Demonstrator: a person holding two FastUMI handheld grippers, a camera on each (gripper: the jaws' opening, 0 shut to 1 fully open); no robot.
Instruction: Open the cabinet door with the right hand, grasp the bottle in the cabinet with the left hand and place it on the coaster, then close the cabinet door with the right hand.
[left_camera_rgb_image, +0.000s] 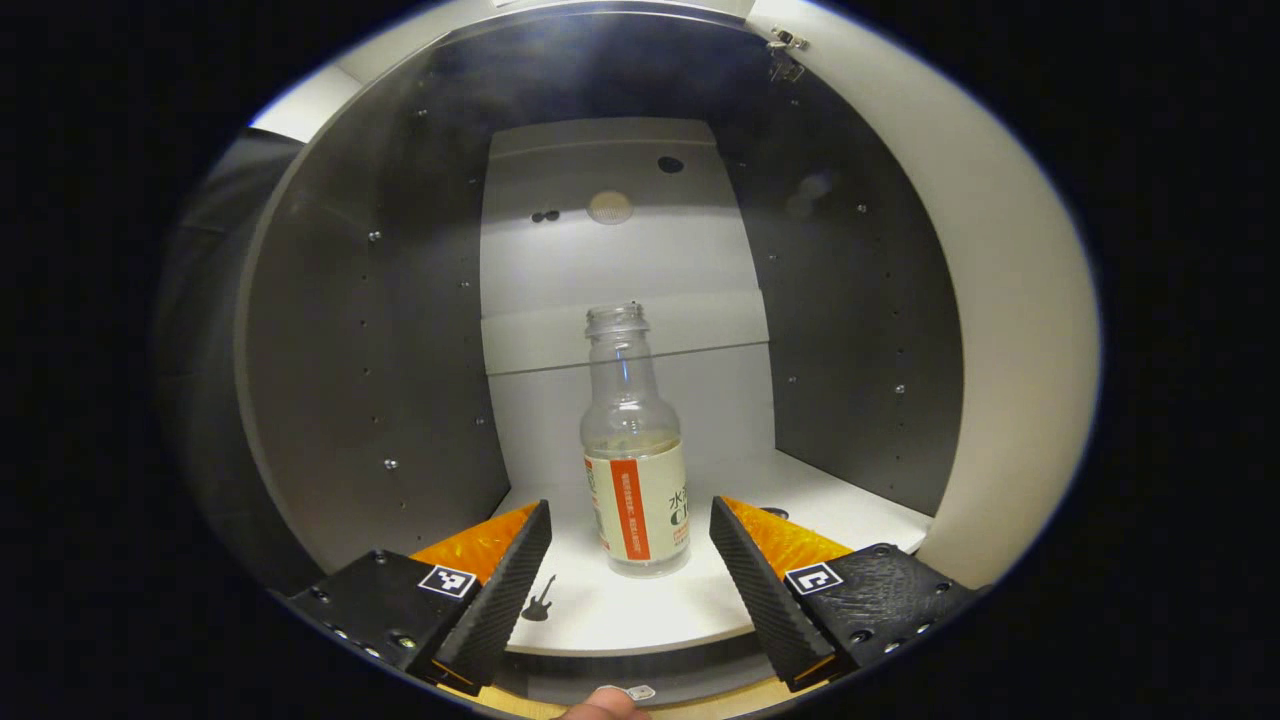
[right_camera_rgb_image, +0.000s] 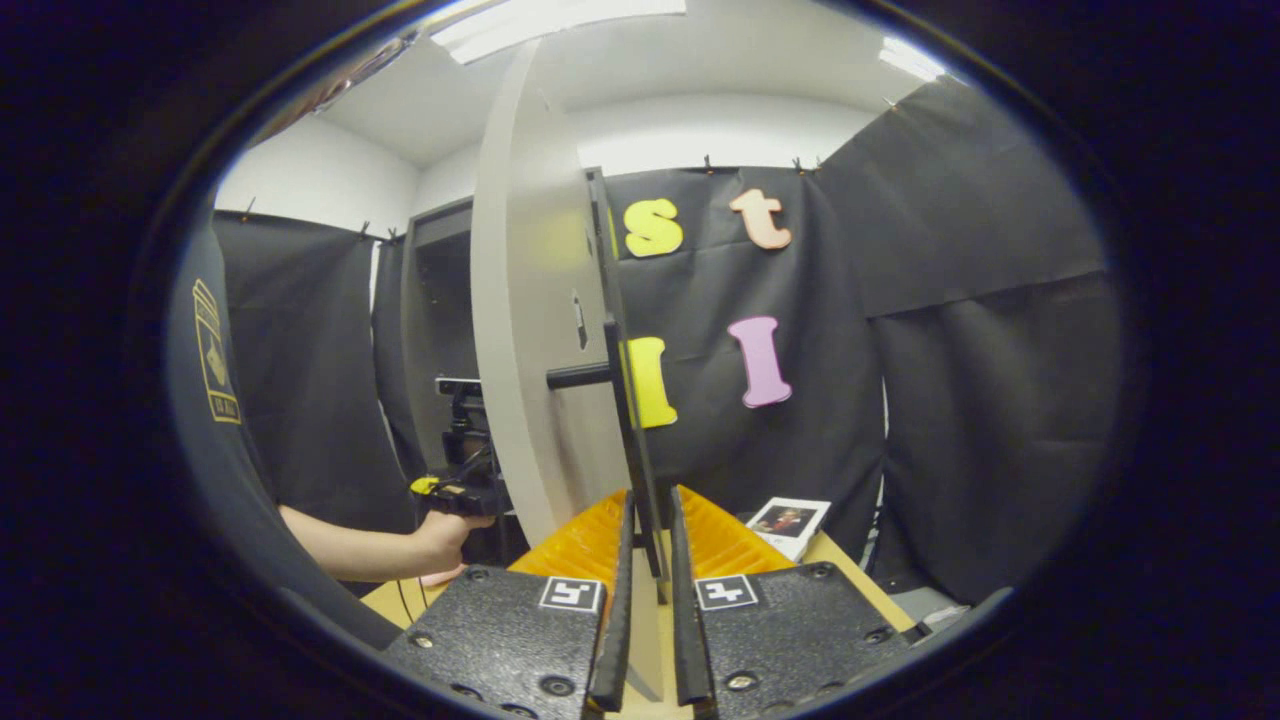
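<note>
Now the left gripper (left_camera_rgb_image: 630, 560) sits at the mouth of the open cabinet (left_camera_rgb_image: 400, 330) with its jaws spread wide, one finger to each side of the clear glass bottle (left_camera_rgb_image: 633, 470), which stands upright and uncapped on the white shelf floor (left_camera_rgb_image: 620, 610), a little beyond the fingertips and not yet between them. The step in hand looks to be the reach-in for the grasp. To do it well, ease straight forward so the labelled lower body of the bottle passes evenly between the pads, keeping both fingers clear of the glass until they flank it; a nudge from one tip could tip or slide an empty bottle. Close on the labelled body rather than the narrow neck, level with the shelf, and lift straight up before drawing back out. In the right gripper view, the right gripper (right_camera_rgb_image: 650, 560) is clenched on the edge of the cabinet door (right_camera_rgb_image: 530, 330), holding it swung open; it should keep the door steady and wide so the left arm has room to withdraw.
</note>
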